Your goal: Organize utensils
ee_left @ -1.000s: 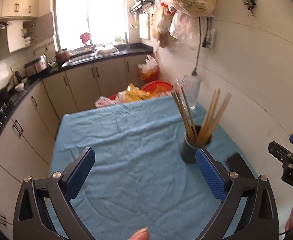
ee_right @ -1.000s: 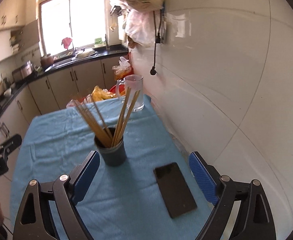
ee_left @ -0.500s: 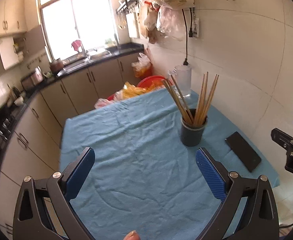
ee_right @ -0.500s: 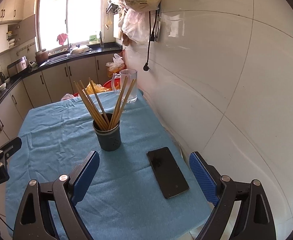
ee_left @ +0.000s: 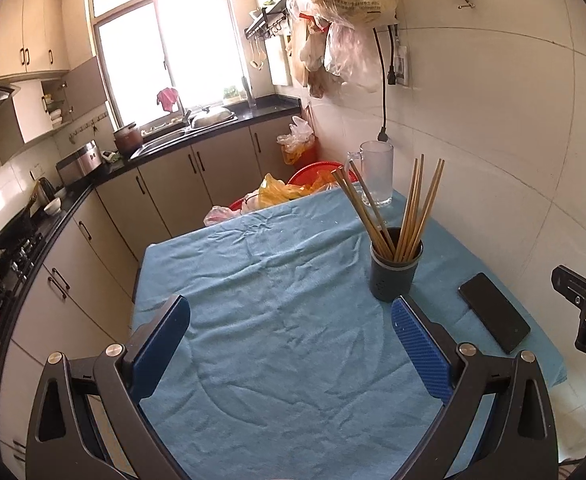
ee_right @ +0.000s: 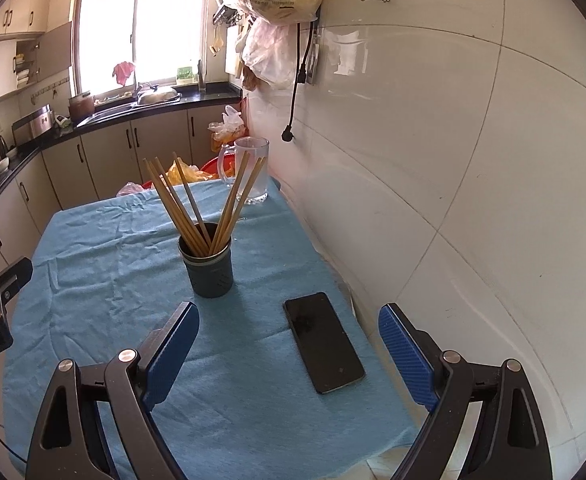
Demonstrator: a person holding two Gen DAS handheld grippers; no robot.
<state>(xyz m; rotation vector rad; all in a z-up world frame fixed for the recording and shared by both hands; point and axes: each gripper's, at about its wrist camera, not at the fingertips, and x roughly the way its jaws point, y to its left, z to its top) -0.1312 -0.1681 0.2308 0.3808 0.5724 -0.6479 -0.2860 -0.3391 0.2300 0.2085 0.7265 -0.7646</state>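
Already the chopsticks [ee_right: 197,204] stand gathered in the dark holder [ee_right: 209,266], so both the left gripper [ee_left: 291,348] and right gripper [ee_right: 289,354] hover spread, holding nothing.

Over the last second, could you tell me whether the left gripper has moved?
Yes: the left gripper has pulled back, away from the chopstick holder, which now sits farther off.

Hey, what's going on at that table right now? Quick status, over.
Left gripper and right gripper both open, holding nothing, above the blue cloth. Chopsticks standing in dark cup. Phone lies beside cup; glass mug behind.
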